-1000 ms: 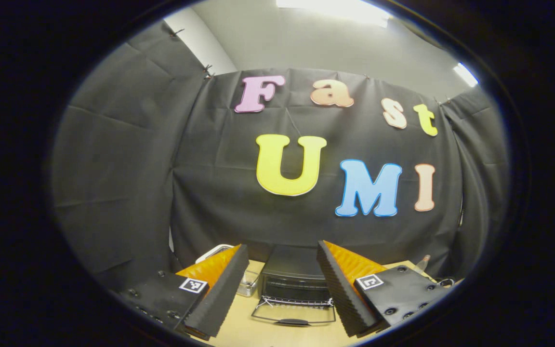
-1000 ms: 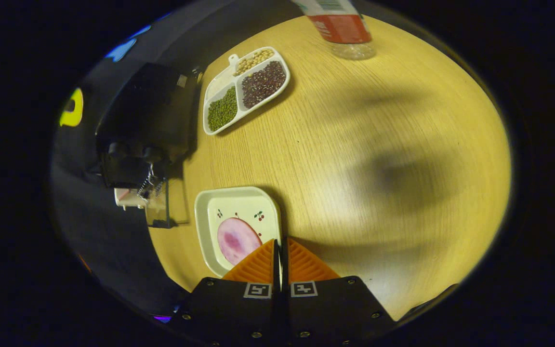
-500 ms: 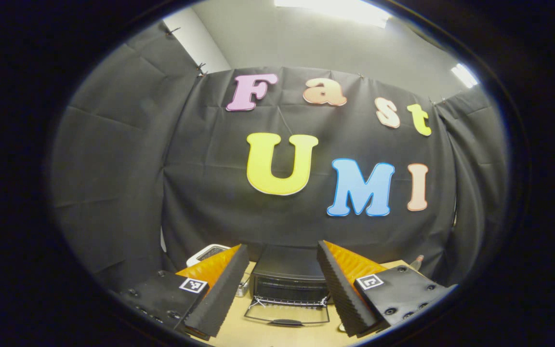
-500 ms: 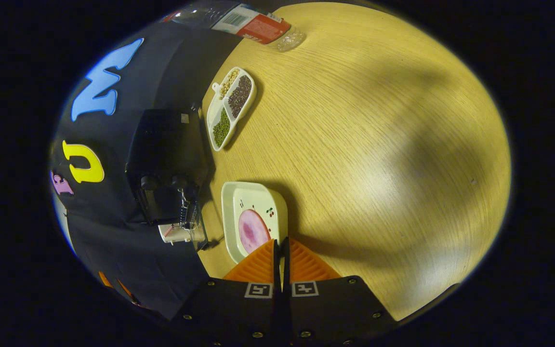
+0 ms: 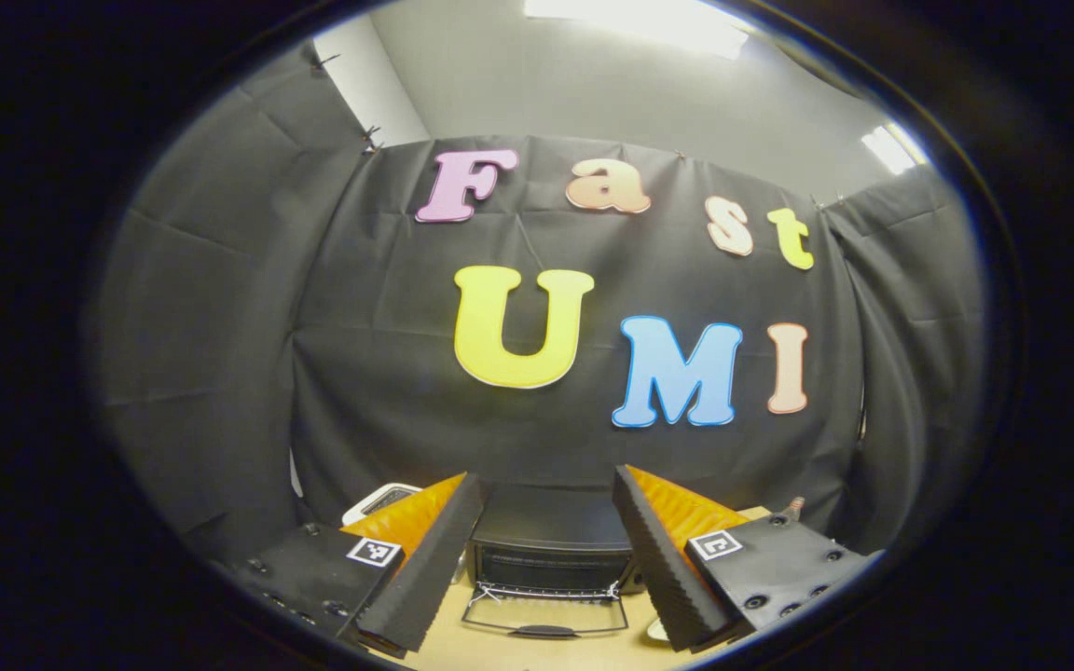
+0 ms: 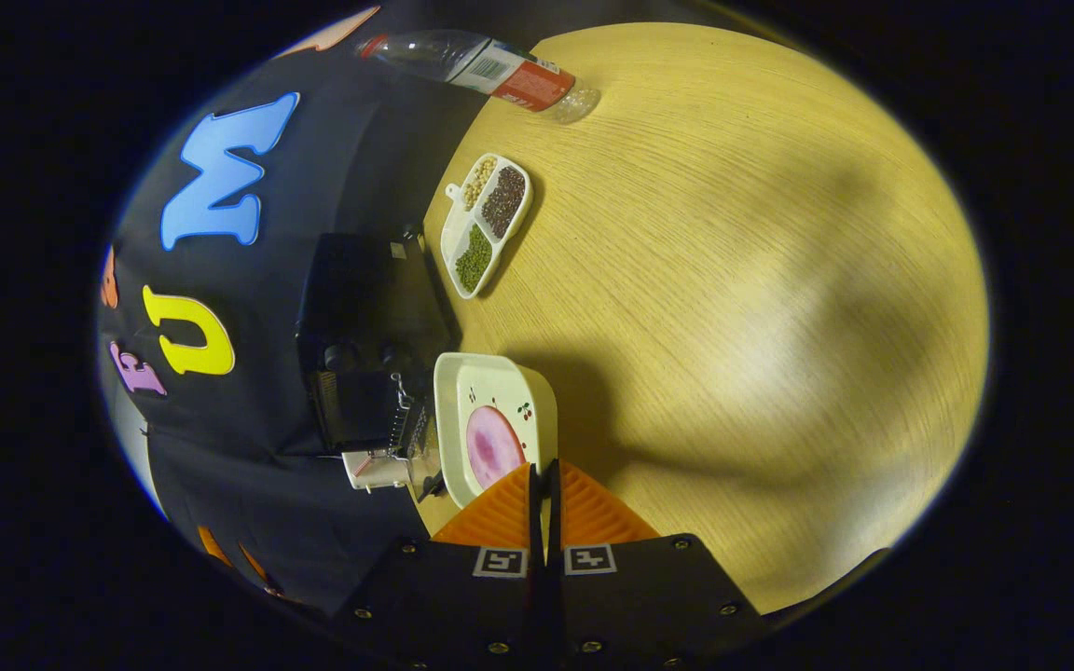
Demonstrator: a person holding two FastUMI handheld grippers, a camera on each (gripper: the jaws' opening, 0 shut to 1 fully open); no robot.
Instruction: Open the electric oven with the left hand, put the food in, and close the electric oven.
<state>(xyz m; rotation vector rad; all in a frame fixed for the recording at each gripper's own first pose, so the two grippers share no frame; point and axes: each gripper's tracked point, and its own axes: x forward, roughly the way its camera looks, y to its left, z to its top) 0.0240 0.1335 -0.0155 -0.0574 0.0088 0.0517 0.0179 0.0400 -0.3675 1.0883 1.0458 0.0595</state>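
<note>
Carried by its rim, the square white plate of pink food point(image 6: 496, 424) is being swung toward the black electric oven point(image 6: 364, 345), now at nine o'clock of the clamping right gripper point(image 6: 543, 485); the left gripper point(image 5: 544, 545) is being held apart.

black oven point(image 5: 551, 550), door open, food point(image 6: 492, 447) on plate point(image 6: 500, 382)

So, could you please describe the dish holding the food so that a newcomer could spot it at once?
On the wooden table, find the black oven. Beside its open door sits a square white plate carrying a pink slice, unlike the divided tray of beans farther along.
</note>
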